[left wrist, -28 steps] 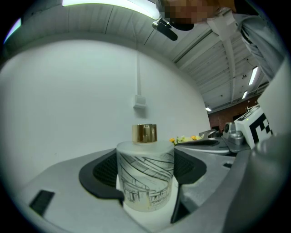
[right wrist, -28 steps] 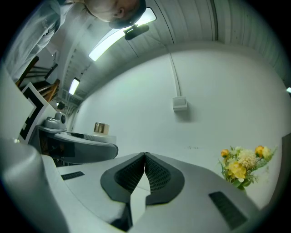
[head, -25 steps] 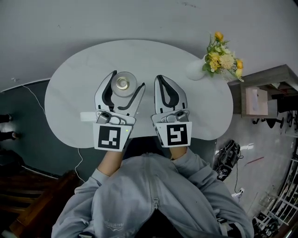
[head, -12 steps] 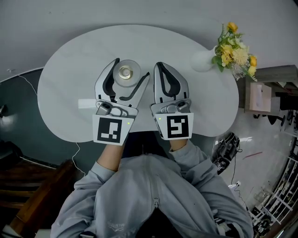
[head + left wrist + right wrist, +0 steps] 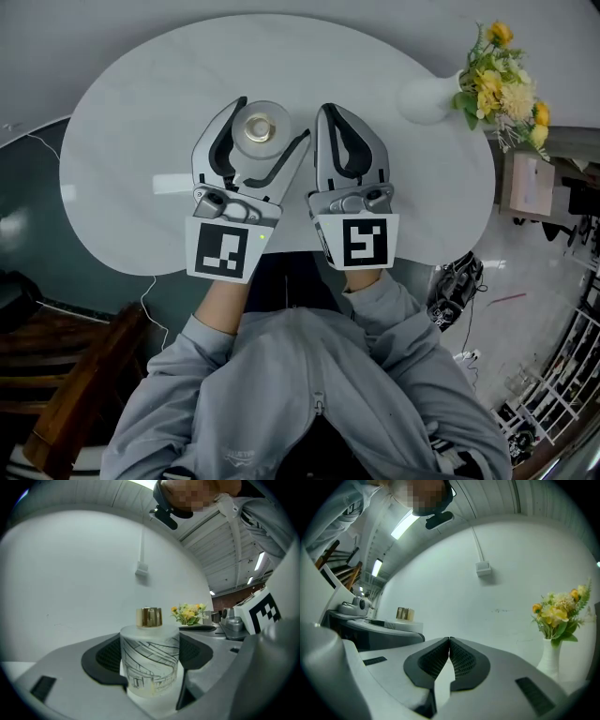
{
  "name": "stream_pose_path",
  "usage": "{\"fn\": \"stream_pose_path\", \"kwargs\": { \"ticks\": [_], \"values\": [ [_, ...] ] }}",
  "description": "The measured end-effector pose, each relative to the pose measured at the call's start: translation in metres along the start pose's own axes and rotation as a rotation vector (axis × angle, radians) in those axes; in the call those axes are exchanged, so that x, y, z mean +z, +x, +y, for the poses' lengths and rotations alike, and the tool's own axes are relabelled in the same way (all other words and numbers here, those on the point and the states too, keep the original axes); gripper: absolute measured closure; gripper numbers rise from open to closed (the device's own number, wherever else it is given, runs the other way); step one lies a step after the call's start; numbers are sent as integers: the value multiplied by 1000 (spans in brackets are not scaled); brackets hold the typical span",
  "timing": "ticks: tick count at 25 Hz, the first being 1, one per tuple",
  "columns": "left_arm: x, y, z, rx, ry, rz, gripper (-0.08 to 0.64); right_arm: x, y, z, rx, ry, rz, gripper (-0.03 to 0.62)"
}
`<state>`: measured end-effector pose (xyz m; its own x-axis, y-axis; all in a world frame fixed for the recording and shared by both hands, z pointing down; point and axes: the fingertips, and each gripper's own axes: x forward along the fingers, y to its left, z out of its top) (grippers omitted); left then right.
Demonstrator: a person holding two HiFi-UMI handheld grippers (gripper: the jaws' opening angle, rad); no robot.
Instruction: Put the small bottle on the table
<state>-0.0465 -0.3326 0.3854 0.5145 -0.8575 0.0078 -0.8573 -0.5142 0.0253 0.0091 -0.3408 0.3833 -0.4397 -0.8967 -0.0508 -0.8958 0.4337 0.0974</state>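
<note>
Near the table's [image 5: 122,141] middle, the left gripper [image 5: 274,118] pinched the small bottle [image 5: 260,131]; the right gripper [image 5: 327,111] just beside it had its jaws pressed together. Open tabletop lay leftward; a flower vase [image 5: 424,99] stood at the right edge.

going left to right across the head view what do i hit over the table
left gripper, shut on the bottle → right gripper, jaws together and empty → vase → flowers
</note>
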Motion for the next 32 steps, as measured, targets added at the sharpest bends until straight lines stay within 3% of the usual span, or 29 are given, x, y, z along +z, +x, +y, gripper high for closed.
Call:
{"fn": "stream_pose_path", "kwargs": {
  "ticks": [15,32],
  "values": [
    [-66,2,2,-3,-34,59,225,-73,-4,4,1,37,90,566],
    [-120,12,2,0,-43,120,225,-121,-8,4,5,62,162,566]
  ]
}}
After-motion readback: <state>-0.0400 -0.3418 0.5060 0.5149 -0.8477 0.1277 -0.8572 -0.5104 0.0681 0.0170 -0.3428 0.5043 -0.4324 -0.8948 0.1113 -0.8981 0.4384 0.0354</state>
